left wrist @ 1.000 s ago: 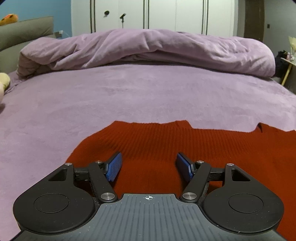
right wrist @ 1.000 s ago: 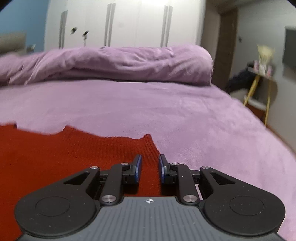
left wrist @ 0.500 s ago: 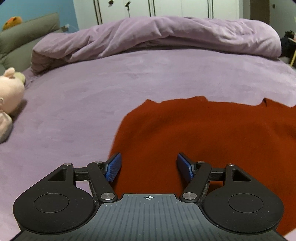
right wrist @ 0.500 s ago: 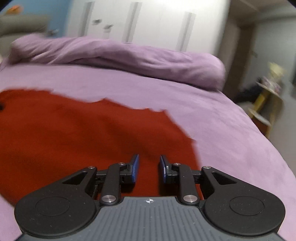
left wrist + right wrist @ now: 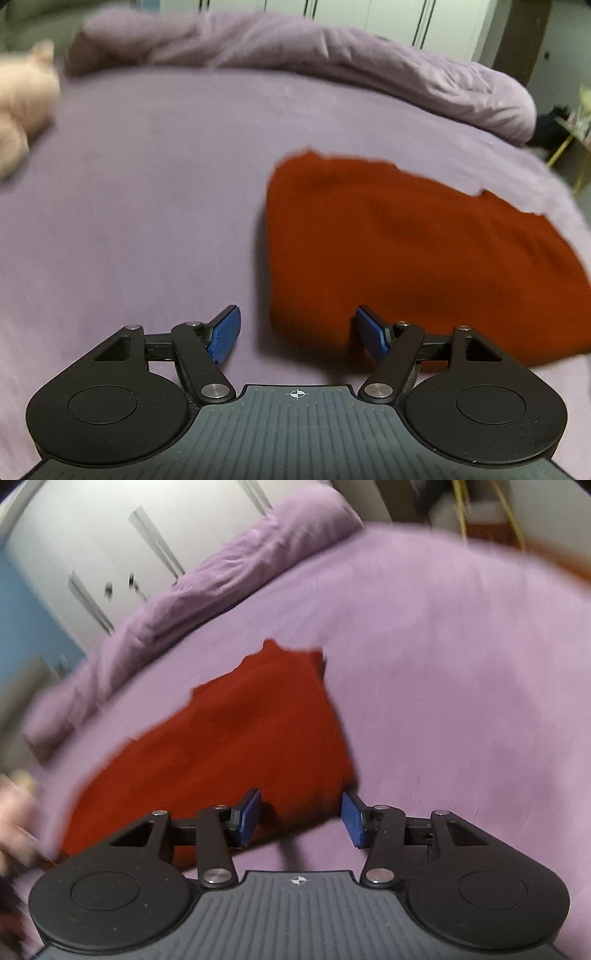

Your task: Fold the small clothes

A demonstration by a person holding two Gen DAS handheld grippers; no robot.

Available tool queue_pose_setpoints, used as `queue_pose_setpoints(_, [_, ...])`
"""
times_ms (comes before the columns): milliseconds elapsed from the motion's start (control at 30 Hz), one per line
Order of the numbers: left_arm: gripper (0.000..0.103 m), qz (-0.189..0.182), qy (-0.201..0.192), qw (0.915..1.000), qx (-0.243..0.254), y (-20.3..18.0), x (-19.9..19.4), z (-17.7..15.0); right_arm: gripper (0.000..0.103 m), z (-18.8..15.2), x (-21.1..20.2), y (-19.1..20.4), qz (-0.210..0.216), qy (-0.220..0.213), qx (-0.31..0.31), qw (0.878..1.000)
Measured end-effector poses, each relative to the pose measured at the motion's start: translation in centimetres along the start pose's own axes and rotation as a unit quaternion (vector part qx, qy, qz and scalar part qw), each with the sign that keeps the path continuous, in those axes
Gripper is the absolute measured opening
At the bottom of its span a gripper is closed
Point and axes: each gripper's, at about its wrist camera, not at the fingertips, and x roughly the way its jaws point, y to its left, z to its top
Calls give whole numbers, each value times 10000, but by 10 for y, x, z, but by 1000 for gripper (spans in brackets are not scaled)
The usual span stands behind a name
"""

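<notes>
A red knitted garment [image 5: 399,251] lies flat on the purple bed [image 5: 147,206]. In the left wrist view it sits to the right of centre. My left gripper [image 5: 297,334] is open and empty, above the garment's near left corner. In the right wrist view the garment [image 5: 229,746] runs from the centre down to the left. My right gripper [image 5: 301,819] is open and empty, above the garment's near right corner. Both views are blurred.
A bunched purple duvet [image 5: 332,62] lies along the far side of the bed. A pale plush toy [image 5: 22,107] sits at the left. White wardrobe doors [image 5: 122,546] stand behind. A yellow-legged side table [image 5: 576,136] is at the right of the bed.
The right gripper has opened from nearly shut. Both grippers have pulled back and risen, the left swinging left and the right tilting, so the garment's near corners now show.
</notes>
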Motion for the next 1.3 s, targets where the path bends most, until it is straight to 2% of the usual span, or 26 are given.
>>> queue_pose_setpoints(67, [73,-388,187,9985,-352,8,3,-7,49,5,8,-8,220,102,452,9987])
queue_pose_setpoints(167, [73,-633,211,9939,-882,16,12,-2,49,8,18,-12,439,175,838,9954])
queue_pose_setpoints(233, [69,-756,168,9883,-1317,20,19,4,47,6,24,-13,476,221,1103,9925])
queue_pose_setpoints(267, [57,-844,138,9852,-1488,23,23,7,43,7,27,-14,465,226,1236,9910])
queue_pose_setpoints(333, [44,-848,230,9803,-1771,24,33,13,30,9,34,-11,377,220,1333,9901])
queue_pose_setpoints(367, [33,-901,244,9790,-1814,25,36,15,21,10,37,-9,321,238,1311,9906])
queue_pose_setpoints(433, [24,-992,175,9783,-1808,26,35,15,15,10,38,-7,375,176,1241,9914])
queue_pose_setpoints(467, [23,-1012,-44,9802,-1704,24,27,16,14,9,36,-5,415,85,1139,9926])
queue_pose_setpoints(533, [23,-983,-461,9841,-1404,18,11,16,14,10,31,-3,365,-32,914,9951])
queue_pose_setpoints(567, [23,-941,-532,9856,-1304,16,8,16,14,10,31,-1,212,-65,756,9969])
queue_pose_setpoints(633, [24,-730,-417,9894,-1180,14,13,15,14,8,33,1,-51,-29,478,9988])
queue_pose_setpoints(667, [27,-609,-301,9907,-1177,15,18,13,14,7,33,4,-107,-45,348,9993])
queue_pose_setpoints(767, [48,-455,-238,9898,-1327,20,18,7,24,9,29,21,-447,-90,-49,9989])
queue_pose_setpoints(833, [52,-527,-275,9888,-1371,24,11,1,29,10,18,35,-686,-347,-362,9964])
queue_pose_setpoints(900, [55,-878,-213,9856,-1426,26,8,-5,29,8,9,53,-895,-769,-866,9892])
queue_pose_setpoints(967, [57,-1242,9,9803,-1537,29,11,-10,29,6,7,71,-730,-949,-1141,9862])
queue_pose_setpoints(1067, [56,-1493,86,9704,-1895,30,25,-10,29,-3,22,102,-181,-740,-1381,9875])
queue_pose_setpoints(1100, [54,-1542,50,9660,-2076,32,30,-7,25,-9,31,116,-55,-640,-1521,9863])
queue_pose_setpoints(1167, [50,-1668,89,9518,-2574,39,44,0,21,-21,47,143,318,-368,-1703,9842])
queue_pose_setpoints(1200, [41,-1773,87,9414,-2868,44,50,2,21,-29,55,159,481,-286,-1847,9812])
queue_pose_setpoints(1300, [29,-1851,135,9193,-3472,55,62,2,20,-46,72,199,728,-213,-2255,9713])
